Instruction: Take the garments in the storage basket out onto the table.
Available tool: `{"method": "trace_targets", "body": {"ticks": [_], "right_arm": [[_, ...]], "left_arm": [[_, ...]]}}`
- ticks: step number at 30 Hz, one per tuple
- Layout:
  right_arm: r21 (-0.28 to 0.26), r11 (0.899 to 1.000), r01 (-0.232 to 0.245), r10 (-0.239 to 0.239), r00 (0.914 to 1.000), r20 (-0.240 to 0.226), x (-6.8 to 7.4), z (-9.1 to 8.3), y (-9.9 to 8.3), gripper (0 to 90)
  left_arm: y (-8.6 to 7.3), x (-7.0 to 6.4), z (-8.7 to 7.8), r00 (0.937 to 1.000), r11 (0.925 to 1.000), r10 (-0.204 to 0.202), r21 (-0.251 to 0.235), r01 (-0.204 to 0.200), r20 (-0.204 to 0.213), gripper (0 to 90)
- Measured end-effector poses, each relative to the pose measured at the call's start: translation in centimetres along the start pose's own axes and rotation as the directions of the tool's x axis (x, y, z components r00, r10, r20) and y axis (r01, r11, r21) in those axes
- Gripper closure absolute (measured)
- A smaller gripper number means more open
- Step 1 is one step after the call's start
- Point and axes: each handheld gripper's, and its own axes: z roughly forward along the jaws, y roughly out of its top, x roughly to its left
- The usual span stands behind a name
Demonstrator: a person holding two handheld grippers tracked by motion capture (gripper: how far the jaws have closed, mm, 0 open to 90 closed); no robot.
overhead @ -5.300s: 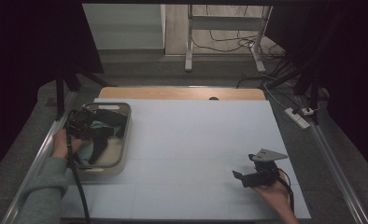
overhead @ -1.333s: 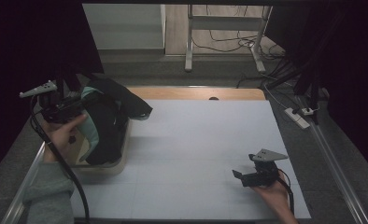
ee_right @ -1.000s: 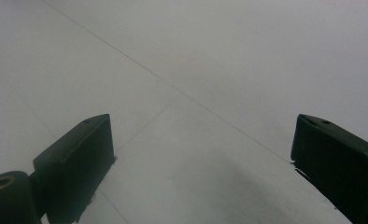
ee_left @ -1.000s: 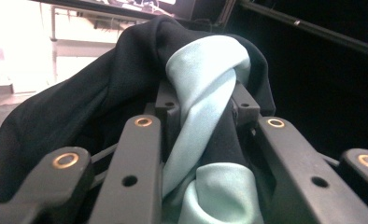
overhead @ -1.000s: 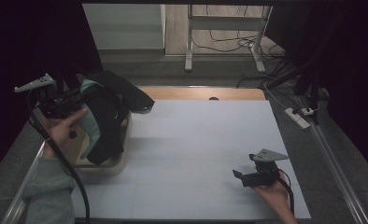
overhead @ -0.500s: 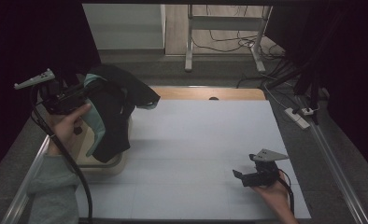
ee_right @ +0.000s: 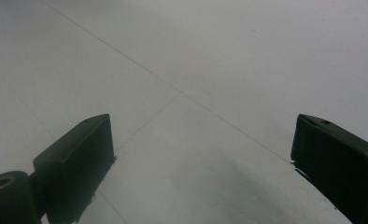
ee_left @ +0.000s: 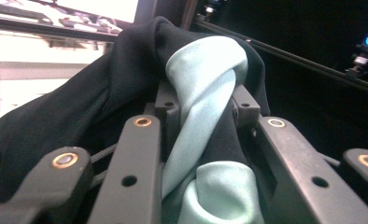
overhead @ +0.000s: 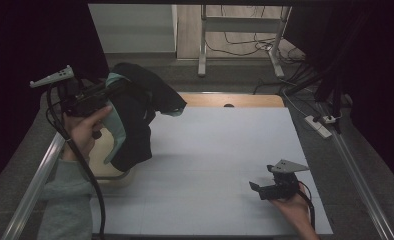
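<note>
A black garment with a pale mint lining (overhead: 135, 120) hangs in the air at the left, lifted above a beige tray (overhead: 105, 170). My left gripper (overhead: 112, 90) is shut on a bunched fold of it; in the left gripper view the mint and black cloth (ee_left: 205, 79) is pinched between the jaws of the left gripper (ee_left: 201, 109). My right gripper (overhead: 259, 190) rests low at the front right of the white table (overhead: 225, 150), open. In the right gripper view the right gripper (ee_right: 201, 154) holds nothing between its widely parted jaws, just bare table (ee_right: 196, 70).
The tray sits at the table's left edge, beside a metal rail (overhead: 35, 180). A wooden strip (overhead: 235, 100) borders the table's far edge. A power strip (overhead: 321, 125) lies off the right side. A metal stand (overhead: 235, 35) and cables are on the floor beyond.
My left gripper has lifted the garment out of the tray and carried it up and slightly right; its hem now hangs over the tray's edge. The right gripper has stayed put.
</note>
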Motion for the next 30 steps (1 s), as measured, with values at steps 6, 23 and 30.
{"method": "trace_targets", "body": {"ticks": [6,23,30], "right_arm": [[-0.001,1.0,0.001,-0.001,1.0,0.001,0.0,-0.1,0.0,5.7],[0.004,1.0,0.002,-0.002,1.0,0.0,0.0,0.0,0.0,5.7],[0.004,1.0,0.002,-0.002,1.0,0.0,0.0,0.0,0.0,5.7]], "left_arm": [[0.1,-0.7,1.3,0.9994,1.0,0.0,0.007,0.0,0.036,71.3],[-1.8,-3.0,6.5,0.9862,0.9958,-0.017,0.091,0.002,0.165,71.2],[-2.7,-4.8,8.7,0.9737,0.9911,-0.017,0.132,-0.014,0.227,71.1]]}}
